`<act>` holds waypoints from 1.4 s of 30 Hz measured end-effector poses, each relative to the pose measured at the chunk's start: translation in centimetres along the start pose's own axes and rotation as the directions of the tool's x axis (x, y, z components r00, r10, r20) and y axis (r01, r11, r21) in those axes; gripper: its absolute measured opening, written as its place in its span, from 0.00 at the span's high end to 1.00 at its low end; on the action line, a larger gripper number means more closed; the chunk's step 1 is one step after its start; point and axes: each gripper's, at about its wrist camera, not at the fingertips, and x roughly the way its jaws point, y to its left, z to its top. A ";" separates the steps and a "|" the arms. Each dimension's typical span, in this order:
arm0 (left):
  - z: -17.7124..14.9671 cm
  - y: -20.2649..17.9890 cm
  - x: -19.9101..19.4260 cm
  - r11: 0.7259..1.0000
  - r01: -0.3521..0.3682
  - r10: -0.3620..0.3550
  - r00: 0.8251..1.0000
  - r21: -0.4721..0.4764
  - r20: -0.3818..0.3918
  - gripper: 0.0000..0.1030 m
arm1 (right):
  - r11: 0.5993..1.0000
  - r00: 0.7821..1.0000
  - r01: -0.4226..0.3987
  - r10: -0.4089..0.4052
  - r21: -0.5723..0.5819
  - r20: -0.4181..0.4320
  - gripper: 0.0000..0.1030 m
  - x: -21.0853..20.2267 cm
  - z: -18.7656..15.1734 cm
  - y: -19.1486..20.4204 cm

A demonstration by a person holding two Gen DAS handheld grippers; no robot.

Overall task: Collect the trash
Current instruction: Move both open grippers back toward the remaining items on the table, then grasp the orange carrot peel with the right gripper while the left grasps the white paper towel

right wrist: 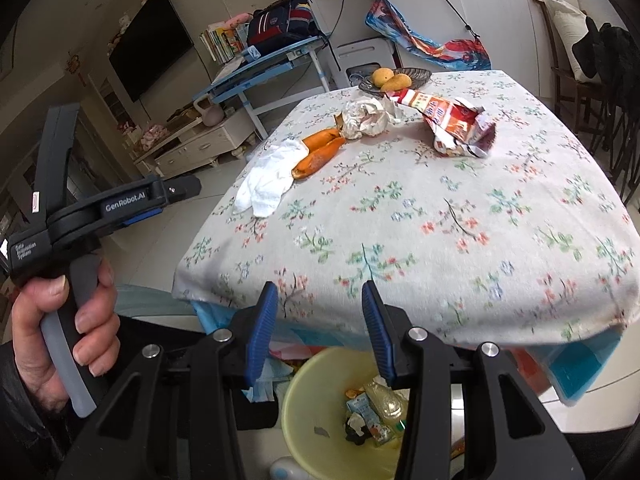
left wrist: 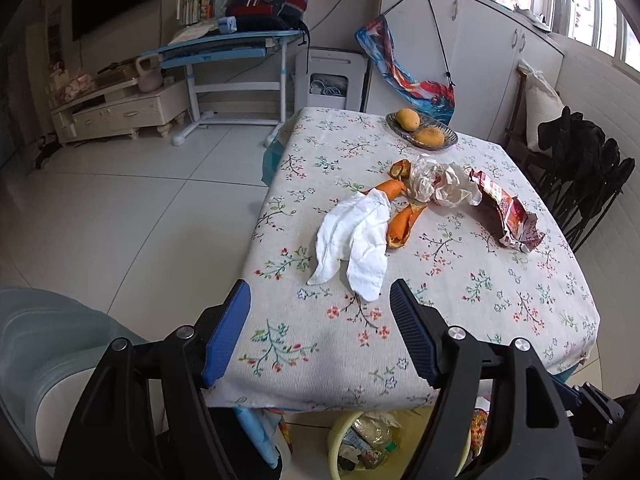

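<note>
The left gripper (left wrist: pixel 320 308) hung open at the table's (left wrist: pixel 460 304) near edge, just short of the white tissue (left wrist: pixel 356 240) by the left edge; a shallow pinch risked dragging the orange peels (left wrist: pixel 404 224) off that edge. Rightward, crumpled paper (left wrist: pixel 444 184) and the red wrapper (left wrist: pixel 508 212) lay mid-table; the right gripper (right wrist: pixel 320 312), open, hovered over the yellow bin (right wrist: pixel 312 420).

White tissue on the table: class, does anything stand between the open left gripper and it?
Nothing visible does. The left gripper is open and empty above the near table edge, and only bare floral tablecloth lies between its fingertips and the white tissue. The orange peels lie beyond the tissue.
</note>
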 end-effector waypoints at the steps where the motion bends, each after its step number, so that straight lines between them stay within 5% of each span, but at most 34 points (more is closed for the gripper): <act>1: 0.2 0.0 0.2 1.000 0.000 0.000 1.000 -0.004 0.001 0.32 | 1.000 1.000 -0.003 0.003 0.000 -0.001 0.58 0.3 0.4 0.1; 14: 1.4 0.6 1.6 0.999 -0.002 0.001 1.000 -0.049 -0.018 0.29 | 0.999 0.999 -0.024 0.025 0.035 -0.043 0.58 8.6 8.3 0.8; 26: 1.4 0.7 2.6 0.999 0.009 -0.011 0.999 -0.051 -0.048 0.27 | 0.999 0.996 0.003 0.002 0.045 -0.092 0.58 14.1 10.8 1.6; 29: 1.4 0.6 2.9 0.999 0.011 -0.014 0.998 -0.051 -0.057 0.27 | 0.999 0.994 0.017 -0.013 0.042 -0.104 0.59 14.7 10.9 1.2; 35: 1.5 0.1 3.8 0.999 0.006 -0.009 0.997 -0.039 -0.077 0.26 | 1.000 0.992 0.000 0.002 0.015 -0.126 0.80 14.1 10.5 0.2; 42: 1.7 -1.1 5.4 1.000 -0.004 0.005 0.994 0.010 -0.111 0.26 | 0.999 0.987 0.018 -0.024 -0.044 -0.162 0.81 11.2 9.5 -1.5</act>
